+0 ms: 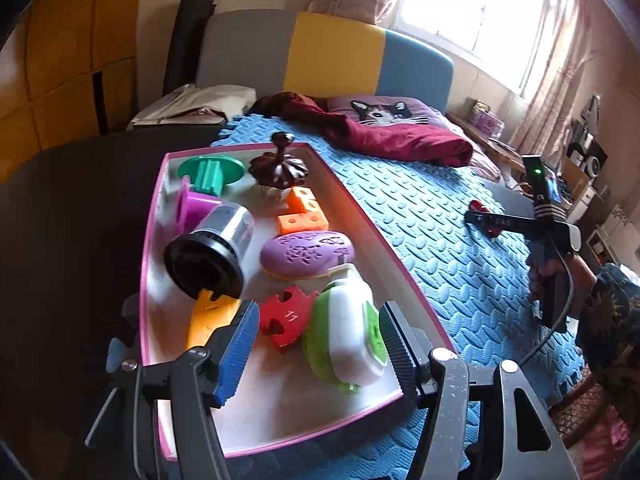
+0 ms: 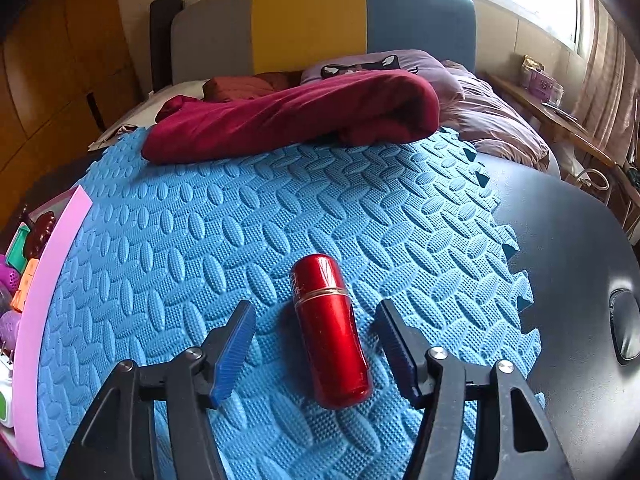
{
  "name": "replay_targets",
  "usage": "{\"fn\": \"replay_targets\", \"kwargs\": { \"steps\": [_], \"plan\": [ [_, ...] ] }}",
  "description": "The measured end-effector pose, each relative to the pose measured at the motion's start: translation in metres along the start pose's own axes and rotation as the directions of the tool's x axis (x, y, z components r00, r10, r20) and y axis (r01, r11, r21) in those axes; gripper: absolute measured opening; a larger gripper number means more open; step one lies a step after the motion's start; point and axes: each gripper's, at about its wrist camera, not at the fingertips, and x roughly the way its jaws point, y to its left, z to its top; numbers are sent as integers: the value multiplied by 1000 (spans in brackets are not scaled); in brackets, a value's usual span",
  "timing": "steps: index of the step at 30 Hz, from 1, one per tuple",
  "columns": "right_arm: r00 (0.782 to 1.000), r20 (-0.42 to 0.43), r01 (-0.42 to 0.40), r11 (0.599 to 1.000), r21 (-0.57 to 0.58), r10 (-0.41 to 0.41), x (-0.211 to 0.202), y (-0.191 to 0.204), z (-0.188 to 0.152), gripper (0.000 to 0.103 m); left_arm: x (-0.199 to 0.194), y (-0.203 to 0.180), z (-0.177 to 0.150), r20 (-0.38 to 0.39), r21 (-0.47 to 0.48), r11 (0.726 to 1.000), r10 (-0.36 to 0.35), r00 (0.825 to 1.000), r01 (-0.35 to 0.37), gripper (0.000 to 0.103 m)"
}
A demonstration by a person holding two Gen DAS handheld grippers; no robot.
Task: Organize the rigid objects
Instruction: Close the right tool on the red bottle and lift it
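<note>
**Both grippers open: tray under your left, red tube under your right**

Biggest thing first: the blue foam mat (image 2: 168,240), those interlocking puzzle tiles with a woven, pebbled relief, spread over a dark smooth tabletop (image 2: 580,280). Behind it there's a bed with a grey, yellow and blue padded headboard (image 1: 336,52), a crumpled maroon cloth (image 2: 288,120) at the mat's far edge, a cat-print pillow (image 1: 384,110), and a bright curtained window off to the right.

Next down, the tray (image 1: 154,240): a shallow box with pink rim and white floor, sitting on the mat's left part. It's packed with hard plastic bits. You've got a black-capped clear jar (image 1: 212,248) lying on its side, a white-and-green rounded block (image 1: 344,336), a purple oval with leaf cutouts (image 1: 308,254), a green spool (image 1: 212,172), a dark brown fluted knobbed lid (image 1: 280,164), orange holed cubes (image 1: 302,212), plus a red puzzle piece (image 1: 284,320) and a yellow one (image 1: 208,316).

Your left gripper (image 1: 318,344) hangs over the tray's near end with its jaws spread. The white-and-green block sits between the ribbed blue pads, but the left pad is clear of it; at the right pad I can't tell if there's contact.

Your right gripper (image 2: 316,344) is open too. The glossy red metallic tube (image 2: 332,328), a rounded cylinder with a thin gold band, lies on the mat between the fingers, lengthwise, with clear gaps on both sides. It's well apart from the tray.
</note>
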Motion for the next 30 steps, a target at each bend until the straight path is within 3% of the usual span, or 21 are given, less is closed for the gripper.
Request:
{"fn": "replay_targets", "kwargs": {
  "steps": [1,2,3,7,11,30],
  "plan": [
    [1000,0,13,1000,3,-13,0,0,1,60,0,1,0,-1,-3,1000,11,1000,-11,64],
    [1000,3,12,1000,5,-12,-1,2,0,48,-1,2,0,-2,-8,1000,23,1000,-23,65],
    [1000,14,26,1000,-9,-26,-4,7,0,26,-1,4,0,-3,-18,999,33,999,-33,66],
    [996,29,89,994,-71,-87,-5,22,-3,26,-5,7,0,0,-26,997,68,998,-68,66],
    [999,20,25,1000,0,-25,-5,10,-3,27,-7,7,-1,3,-24,996,85,996,-85,66],
    [998,28,66,997,-31,-65,-5,16,-4,26,-15,14,0,13,-31,986,163,987,-163,66]
  ]
}}
